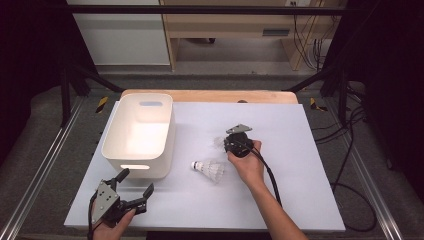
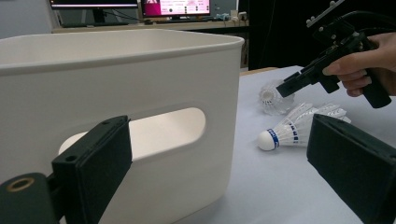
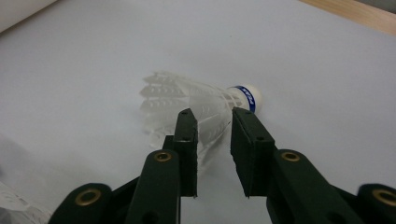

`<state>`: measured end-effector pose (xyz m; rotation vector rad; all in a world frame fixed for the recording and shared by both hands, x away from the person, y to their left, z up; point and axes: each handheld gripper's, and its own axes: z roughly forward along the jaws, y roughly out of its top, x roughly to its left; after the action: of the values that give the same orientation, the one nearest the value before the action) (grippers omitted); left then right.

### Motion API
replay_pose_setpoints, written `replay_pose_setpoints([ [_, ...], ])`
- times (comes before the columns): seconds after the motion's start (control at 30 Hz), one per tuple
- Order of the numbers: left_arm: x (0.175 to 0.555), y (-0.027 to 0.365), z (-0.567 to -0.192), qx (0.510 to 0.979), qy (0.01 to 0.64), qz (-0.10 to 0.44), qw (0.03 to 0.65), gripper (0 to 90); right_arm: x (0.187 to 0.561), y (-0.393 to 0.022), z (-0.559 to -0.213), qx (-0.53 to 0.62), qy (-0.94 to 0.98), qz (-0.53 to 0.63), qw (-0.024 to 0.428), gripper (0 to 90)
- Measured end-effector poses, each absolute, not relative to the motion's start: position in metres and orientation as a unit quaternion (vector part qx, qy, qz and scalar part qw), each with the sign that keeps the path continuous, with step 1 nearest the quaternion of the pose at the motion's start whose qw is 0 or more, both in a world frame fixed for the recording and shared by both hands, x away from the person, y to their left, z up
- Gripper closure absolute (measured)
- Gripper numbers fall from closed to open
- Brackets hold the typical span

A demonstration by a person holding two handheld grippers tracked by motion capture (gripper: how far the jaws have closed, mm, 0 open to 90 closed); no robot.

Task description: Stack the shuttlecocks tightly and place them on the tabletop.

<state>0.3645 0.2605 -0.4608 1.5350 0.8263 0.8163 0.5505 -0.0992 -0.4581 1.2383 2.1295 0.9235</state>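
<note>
Two white shuttlecocks lie on the white table sheet (image 1: 300, 165). My right gripper (image 1: 226, 143) (image 3: 214, 116) (image 2: 285, 88) is at the farther shuttlecock (image 1: 218, 141) (image 2: 272, 97) (image 3: 163, 100), which lies on its side. The jaws stand narrow, with its feather skirt pinched between the pads. The nearer shuttlecock (image 1: 209, 169) (image 2: 294, 128) lies free, with its blue-banded cork pointing toward the bin. My left gripper (image 1: 137, 180) (image 2: 219, 163) hovers open near the front left edge, facing the white bin (image 1: 112, 135) (image 2: 140, 51), and holds nothing.
The deep white bin with handle slots stands on the left half of the sheet. In the right gripper view the feather edge of the second shuttlecock (image 3: 18, 205) shows at the bottom left. A wooden board edge (image 1: 210, 95) runs along the far side.
</note>
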Motion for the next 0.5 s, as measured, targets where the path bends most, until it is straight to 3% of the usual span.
replay_pose_setpoints([
  [0.33, 0.365, 0.260, -0.461, 0.654, 0.352, 0.348, 0.572, 6.7, 0.548, -0.113, -0.461, 0.459, 0.785, 0.324, 0.261, 87.3],
  [0.5, 0.364, 0.261, -0.461, 0.654, 0.353, 0.348, 0.571, 6.8, 0.546, -0.124, -0.460, 0.457, 0.783, 0.332, 0.261, 90.0],
])
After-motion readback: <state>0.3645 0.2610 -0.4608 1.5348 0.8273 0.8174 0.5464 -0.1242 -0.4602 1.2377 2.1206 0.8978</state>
